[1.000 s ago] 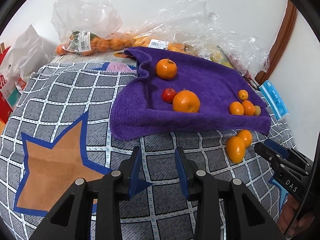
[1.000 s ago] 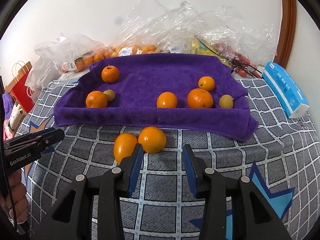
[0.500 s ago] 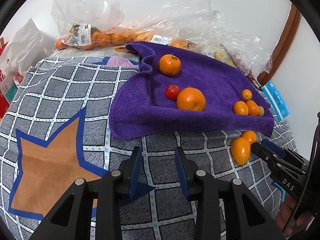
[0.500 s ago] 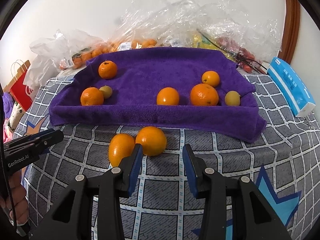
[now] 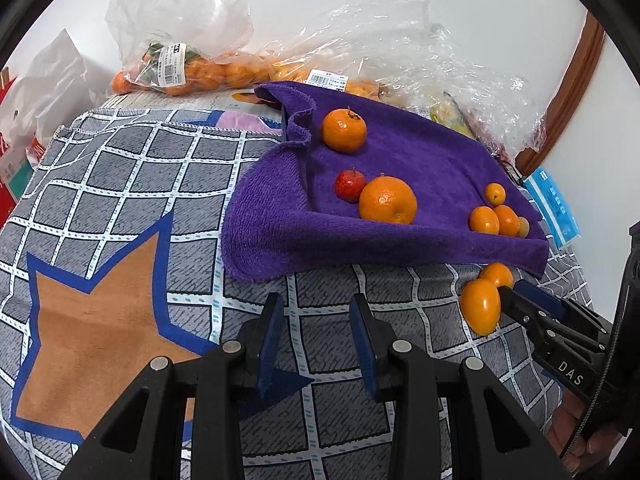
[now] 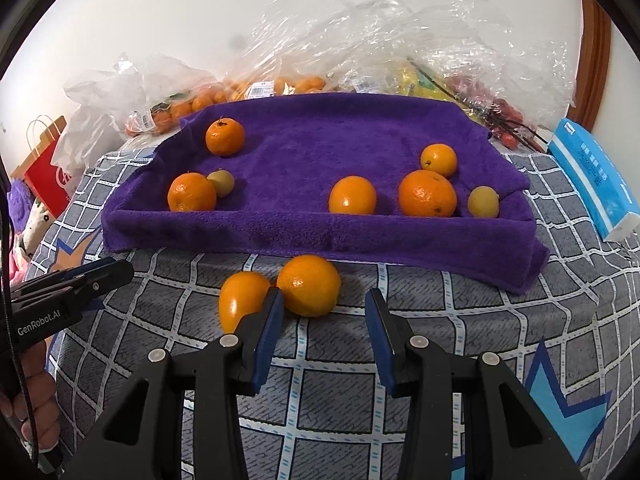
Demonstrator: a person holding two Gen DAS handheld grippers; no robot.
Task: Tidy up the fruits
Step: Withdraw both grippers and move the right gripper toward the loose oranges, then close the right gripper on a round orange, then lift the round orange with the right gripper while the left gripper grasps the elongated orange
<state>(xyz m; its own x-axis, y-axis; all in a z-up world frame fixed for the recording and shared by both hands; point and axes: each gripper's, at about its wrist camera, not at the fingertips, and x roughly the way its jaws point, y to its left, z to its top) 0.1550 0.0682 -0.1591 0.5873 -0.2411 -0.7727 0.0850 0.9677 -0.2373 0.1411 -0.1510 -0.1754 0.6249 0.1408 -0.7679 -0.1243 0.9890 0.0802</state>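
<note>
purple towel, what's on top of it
On the purple towel: five orange citrus, two small yellowish fruits, one red one. What lies beneath it is covered.

Both cams ride low on the hand tools, tilted down across the checked cloth toward the wall. Left one looks from the left, right one squarely, closer. Both catch the purple towel and the 2 loose oranges.

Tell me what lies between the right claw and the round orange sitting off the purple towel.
Nothing but bare checked cloth. In the right wrist view, the open right claw sits just short of the round orange, empty, with the oval orange fruit beside its left finger.
</note>
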